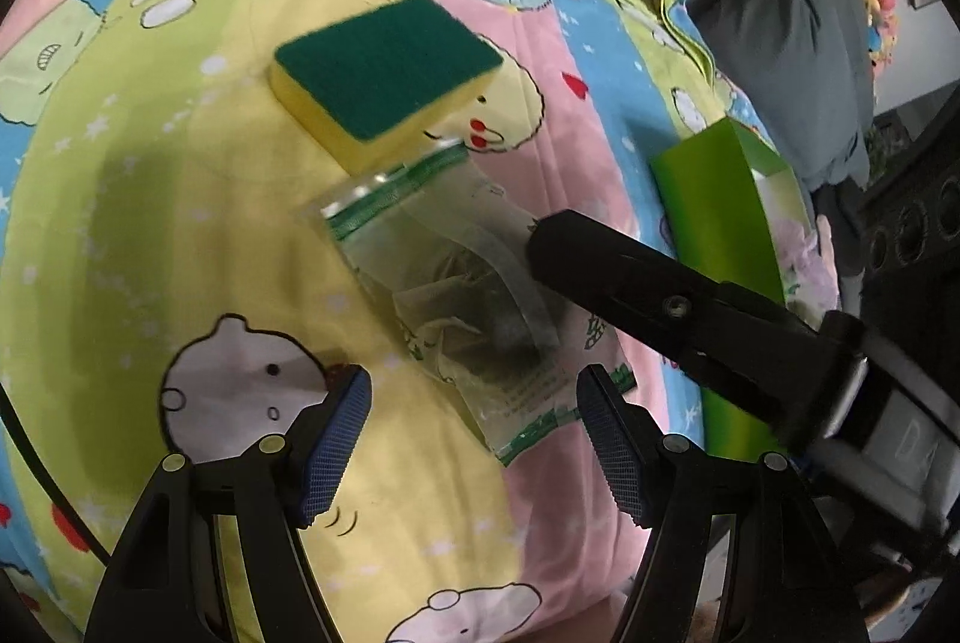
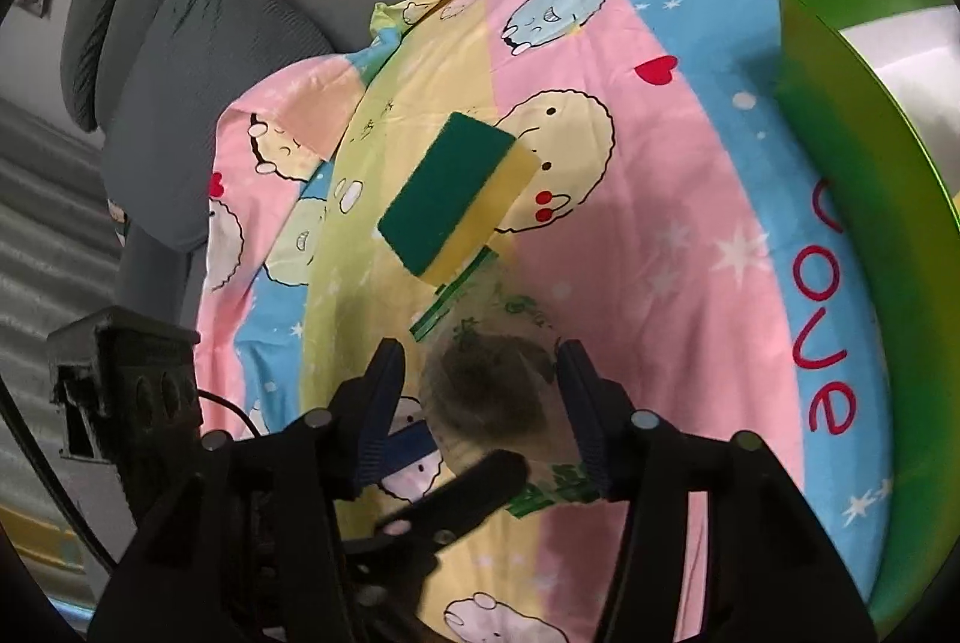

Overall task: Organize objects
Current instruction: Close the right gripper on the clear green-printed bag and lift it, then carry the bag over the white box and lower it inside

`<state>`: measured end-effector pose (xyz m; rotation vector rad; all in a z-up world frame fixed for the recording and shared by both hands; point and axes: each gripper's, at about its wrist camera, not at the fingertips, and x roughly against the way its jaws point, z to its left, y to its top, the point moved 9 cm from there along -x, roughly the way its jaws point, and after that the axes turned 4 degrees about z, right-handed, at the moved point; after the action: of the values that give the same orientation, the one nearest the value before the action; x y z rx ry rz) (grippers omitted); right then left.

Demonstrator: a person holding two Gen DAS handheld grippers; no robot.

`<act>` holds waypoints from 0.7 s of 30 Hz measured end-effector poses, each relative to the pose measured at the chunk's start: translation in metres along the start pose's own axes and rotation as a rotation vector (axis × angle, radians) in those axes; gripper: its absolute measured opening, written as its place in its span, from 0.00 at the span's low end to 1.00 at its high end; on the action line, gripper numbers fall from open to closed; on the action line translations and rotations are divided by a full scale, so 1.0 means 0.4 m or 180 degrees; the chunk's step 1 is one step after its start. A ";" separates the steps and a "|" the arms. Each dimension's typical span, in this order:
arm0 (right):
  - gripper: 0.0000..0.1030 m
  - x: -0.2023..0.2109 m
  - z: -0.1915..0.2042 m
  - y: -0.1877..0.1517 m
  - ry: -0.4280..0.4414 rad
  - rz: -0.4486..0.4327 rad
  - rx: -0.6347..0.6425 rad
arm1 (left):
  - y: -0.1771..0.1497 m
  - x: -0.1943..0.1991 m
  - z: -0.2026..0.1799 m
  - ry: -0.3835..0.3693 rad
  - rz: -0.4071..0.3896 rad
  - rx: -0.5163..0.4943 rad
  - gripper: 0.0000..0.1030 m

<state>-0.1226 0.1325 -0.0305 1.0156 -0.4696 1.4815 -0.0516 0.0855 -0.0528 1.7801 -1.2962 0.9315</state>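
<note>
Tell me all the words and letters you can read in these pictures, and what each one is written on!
"ove": big red letters on the blue stripe of the colourful cartoon bedsheet; a letter before them is cut off by the bright green cardboard box.
Small dark print near the bottom of the clear plastic zip bag with green edges: too small and blurred to read.
Faint scribbly marks on the sheet's yellow part: unreadable.

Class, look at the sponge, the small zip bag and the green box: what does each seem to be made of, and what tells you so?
Sponge: soft yellow foam with a rough, matte dark-green scouring layer on top.
Zip bag: thin, clear, glossy plastic film; it wrinkles and shows its dark contents and a green seal strip.
Green box: probably smooth, slightly shiny card, judging by its thin, flat walls; plastic is possible.
</note>
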 end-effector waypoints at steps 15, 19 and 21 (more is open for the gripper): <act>0.52 -0.026 -0.017 -0.011 0.0032 0.0126 0.0000 | -0.003 -0.029 -0.039 0.0129 -0.0099 -0.0210 0.57; 0.52 -0.009 -0.014 -0.007 0.0026 0.0036 0.0024 | 0.003 -0.014 -0.064 0.0120 -0.0253 -0.0257 0.55; 0.52 0.011 -0.008 -0.003 0.0008 -0.0058 0.0080 | 0.008 -0.007 -0.079 0.0108 -0.0332 -0.0283 0.55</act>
<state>-0.1221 0.1378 -0.0292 1.0353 -0.4398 1.4755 -0.0596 0.1136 -0.0402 1.7386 -1.1934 0.8303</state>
